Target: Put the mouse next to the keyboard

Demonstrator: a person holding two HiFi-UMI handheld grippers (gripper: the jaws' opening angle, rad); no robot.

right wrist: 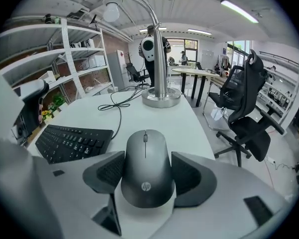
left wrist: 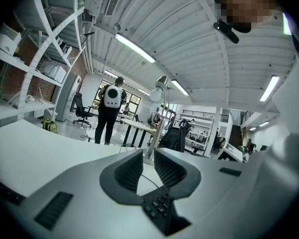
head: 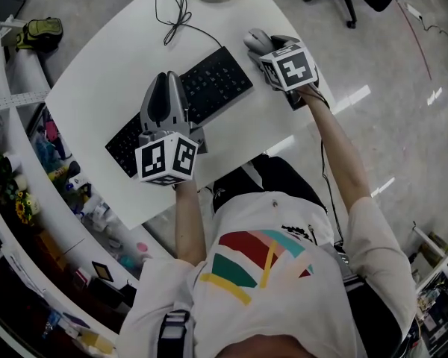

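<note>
While the left gripper [head: 166, 88] hangs over the middle of the keyboard [head: 209, 80], its jaws are drawn almost together, with only a slit between them and nothing in it. The right gripper [right wrist: 147, 158] has both pads against the sides of the mouse [right wrist: 145, 176]. Whether the mouse rests on the white table [head: 97, 80] I can't tell. The keyboard's end lies near that gripper's left, and a lamp base [right wrist: 161, 97] stands ahead of it.
</note>
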